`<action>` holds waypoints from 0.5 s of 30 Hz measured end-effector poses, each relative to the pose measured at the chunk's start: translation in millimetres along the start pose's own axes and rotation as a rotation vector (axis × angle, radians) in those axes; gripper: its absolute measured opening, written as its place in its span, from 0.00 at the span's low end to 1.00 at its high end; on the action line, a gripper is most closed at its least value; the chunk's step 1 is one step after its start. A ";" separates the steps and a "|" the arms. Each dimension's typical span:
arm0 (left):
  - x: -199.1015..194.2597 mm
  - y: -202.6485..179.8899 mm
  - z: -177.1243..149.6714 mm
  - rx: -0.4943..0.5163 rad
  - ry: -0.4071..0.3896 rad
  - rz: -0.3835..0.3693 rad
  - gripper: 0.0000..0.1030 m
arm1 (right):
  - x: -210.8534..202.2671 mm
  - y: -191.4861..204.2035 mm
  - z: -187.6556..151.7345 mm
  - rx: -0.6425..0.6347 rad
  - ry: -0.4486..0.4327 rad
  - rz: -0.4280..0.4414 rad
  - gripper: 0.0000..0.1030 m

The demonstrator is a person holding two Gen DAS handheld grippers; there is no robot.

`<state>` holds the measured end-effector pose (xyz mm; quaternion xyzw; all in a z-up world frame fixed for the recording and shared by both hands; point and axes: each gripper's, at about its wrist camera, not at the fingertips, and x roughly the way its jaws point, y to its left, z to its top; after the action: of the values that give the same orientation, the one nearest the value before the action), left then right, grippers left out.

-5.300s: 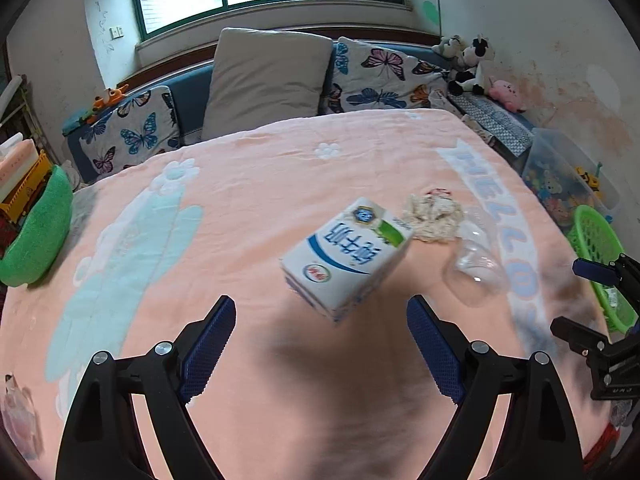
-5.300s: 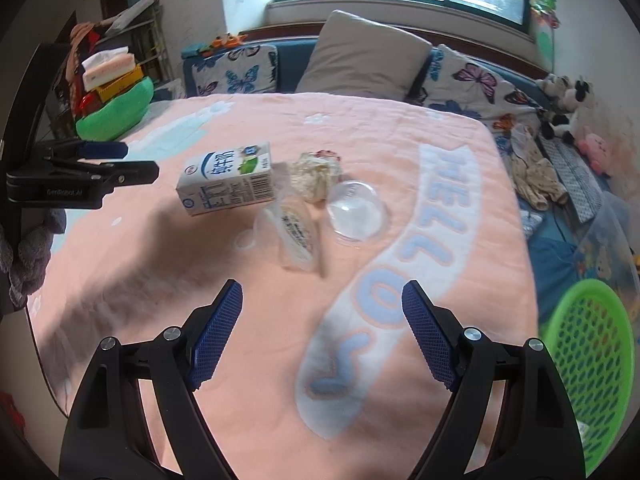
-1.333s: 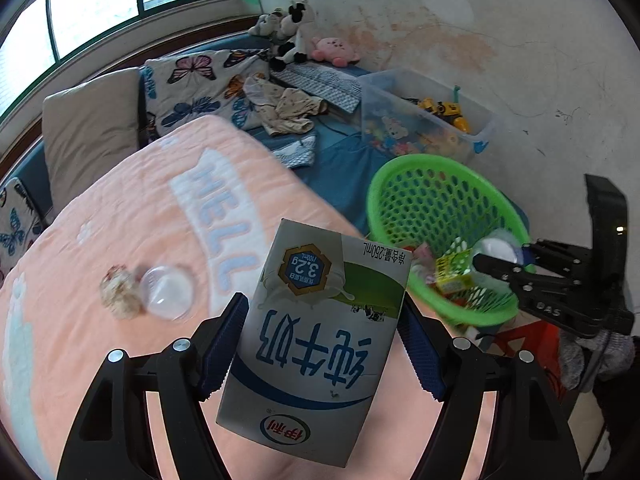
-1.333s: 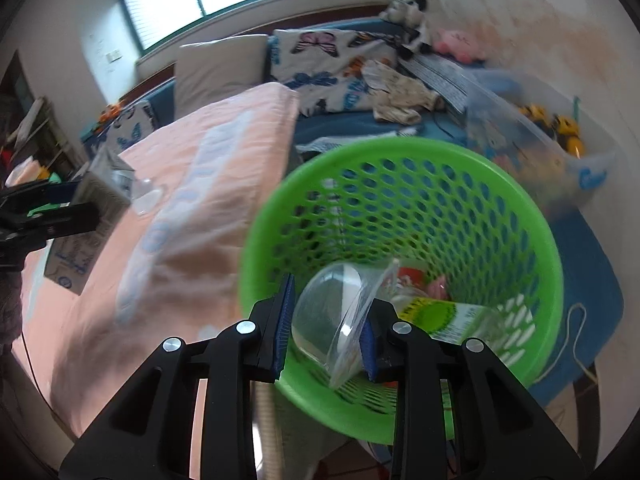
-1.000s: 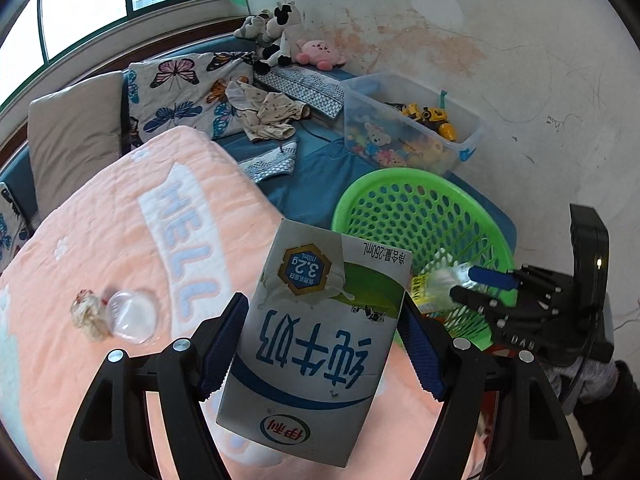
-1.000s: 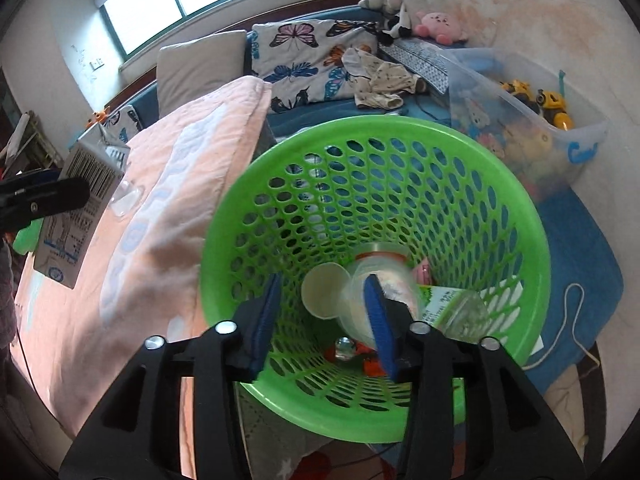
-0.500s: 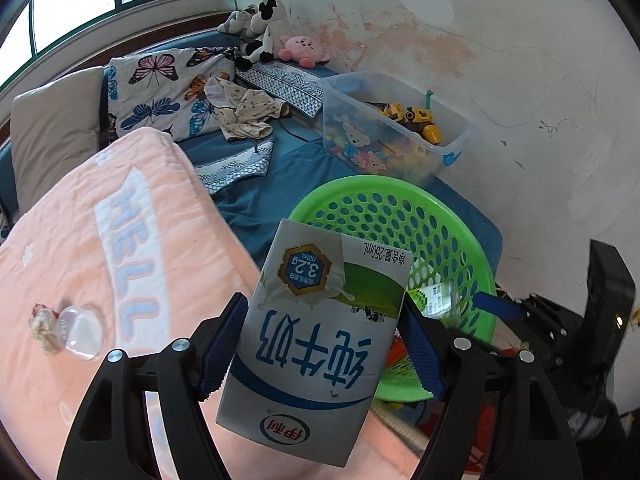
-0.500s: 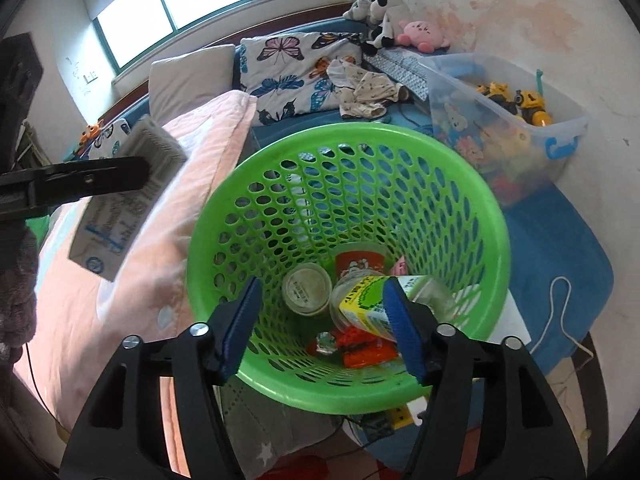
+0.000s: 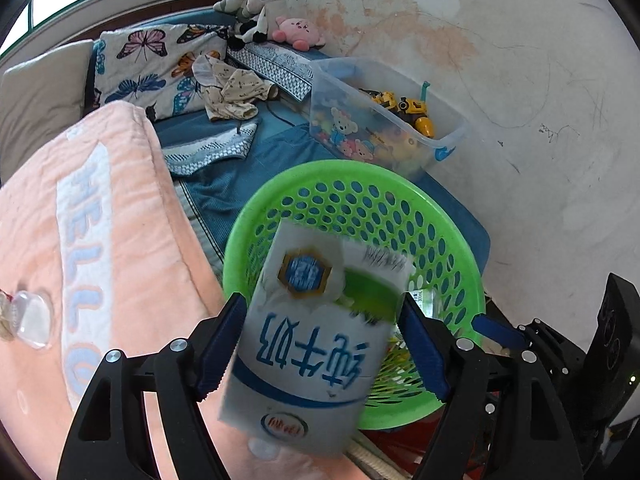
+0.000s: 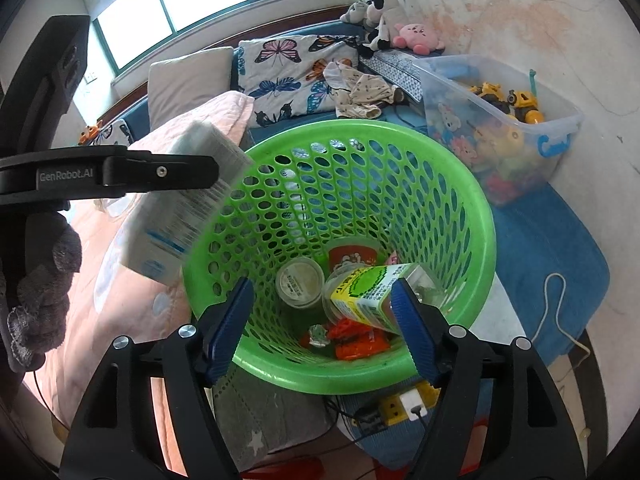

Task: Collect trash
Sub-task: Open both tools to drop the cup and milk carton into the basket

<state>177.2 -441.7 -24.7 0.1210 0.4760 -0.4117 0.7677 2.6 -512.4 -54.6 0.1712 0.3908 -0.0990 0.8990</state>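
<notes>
Over the near rim of the green basket [image 9: 352, 184], the left gripper [image 9: 320, 344] has the milk carton [image 9: 316, 344] between its blue pads, jaws opening; the carton is motion-blurred and looks to be slipping free, so contact is doubtful. Carton's long axis runs roughly along the fingers, top end tipped toward the basket, which lies just ahead and below; the right-wrist view puts the carton [image 10: 180, 216] straddling the basket's [image 10: 472, 200] left rim. Left hand is the nearer one. Right gripper [image 10: 320, 324] hangs above the basket mouth, jaws opening, nothing between them. Left gripper's arm [image 10: 108, 176] reads "GenRobot.AI". Carton carries large blue Chinese characters and a red oval logo, blurred. A clear cup [image 9: 34, 322] remains on the pink blanket [image 9: 120, 240], lettered "HELLO".
</notes>
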 end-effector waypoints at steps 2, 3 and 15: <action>0.1 1.3 -0.2 -0.007 -0.002 -0.009 0.81 | -0.9 1.2 -0.2 -0.001 -0.002 -0.002 0.70; -0.7 1.4 -1.2 -0.006 -0.002 -0.018 0.81 | -1.5 2.1 -0.2 -0.001 -0.004 0.000 0.70; -40.5 38.3 -17.6 -0.030 -0.051 0.057 0.81 | -14.1 32.6 7.1 -0.054 -0.034 0.024 0.71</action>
<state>186.3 -386.5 -8.1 0.1125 0.4589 -0.3853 0.7927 8.0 -484.5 -32.1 0.1497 0.3757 -0.0807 0.9110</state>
